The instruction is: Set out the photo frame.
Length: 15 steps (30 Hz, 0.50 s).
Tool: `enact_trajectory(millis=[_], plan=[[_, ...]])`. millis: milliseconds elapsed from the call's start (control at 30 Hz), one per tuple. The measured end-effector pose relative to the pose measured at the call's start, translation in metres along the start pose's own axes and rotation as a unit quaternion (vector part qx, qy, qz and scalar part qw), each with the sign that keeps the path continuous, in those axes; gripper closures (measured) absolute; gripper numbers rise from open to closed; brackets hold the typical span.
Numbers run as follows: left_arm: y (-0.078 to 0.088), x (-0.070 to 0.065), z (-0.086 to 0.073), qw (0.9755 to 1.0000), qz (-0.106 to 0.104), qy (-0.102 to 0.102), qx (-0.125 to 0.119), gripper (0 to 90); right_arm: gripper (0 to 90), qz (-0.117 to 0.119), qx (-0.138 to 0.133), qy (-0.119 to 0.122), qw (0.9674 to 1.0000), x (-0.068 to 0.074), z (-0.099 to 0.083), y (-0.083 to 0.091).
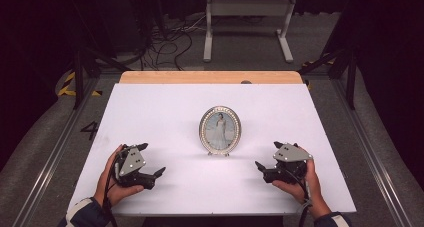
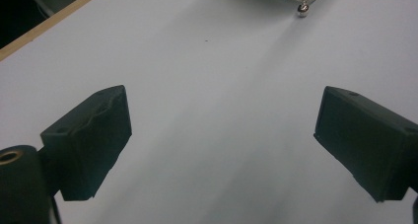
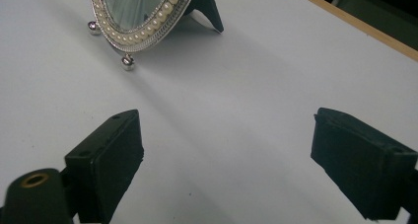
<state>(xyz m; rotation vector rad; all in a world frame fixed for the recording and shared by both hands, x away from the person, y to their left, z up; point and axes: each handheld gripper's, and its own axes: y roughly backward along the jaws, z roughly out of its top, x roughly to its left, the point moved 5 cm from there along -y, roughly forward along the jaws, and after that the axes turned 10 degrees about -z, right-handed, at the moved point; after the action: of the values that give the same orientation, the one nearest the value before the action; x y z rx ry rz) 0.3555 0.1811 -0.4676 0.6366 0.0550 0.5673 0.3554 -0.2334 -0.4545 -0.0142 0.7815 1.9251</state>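
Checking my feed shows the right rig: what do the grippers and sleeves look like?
Both the left gripper and the right gripper are black, with blocky rectangular jaws and a grey three-cornered plate on top dotted with small fasteners. A black cable trails from each. The sleeves are dark with light bands at the cuff.

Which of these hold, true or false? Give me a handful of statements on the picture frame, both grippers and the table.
1. The oval picture frame stands upright on the white table. True.
2. The left gripper is shut on the frame. False: its jaws are open and it sits apart from the frame.
3. The right gripper is open, holding nothing. True.
4. The frame has a plain wooden rim. False: it is silver, edged with pearl-like beads.
5. The frame lies between the two grippers. True.
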Motion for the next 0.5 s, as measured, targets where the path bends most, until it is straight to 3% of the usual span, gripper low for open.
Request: enact_trajectory(millis=[500], plan=[[0.019, 0.014, -0.024, 0.9996, 0.017, 0.021, 0.007, 7.5, 12.0, -0.017, 0.015, -0.01, 0.9997, -0.014, -0.023, 0.008]])
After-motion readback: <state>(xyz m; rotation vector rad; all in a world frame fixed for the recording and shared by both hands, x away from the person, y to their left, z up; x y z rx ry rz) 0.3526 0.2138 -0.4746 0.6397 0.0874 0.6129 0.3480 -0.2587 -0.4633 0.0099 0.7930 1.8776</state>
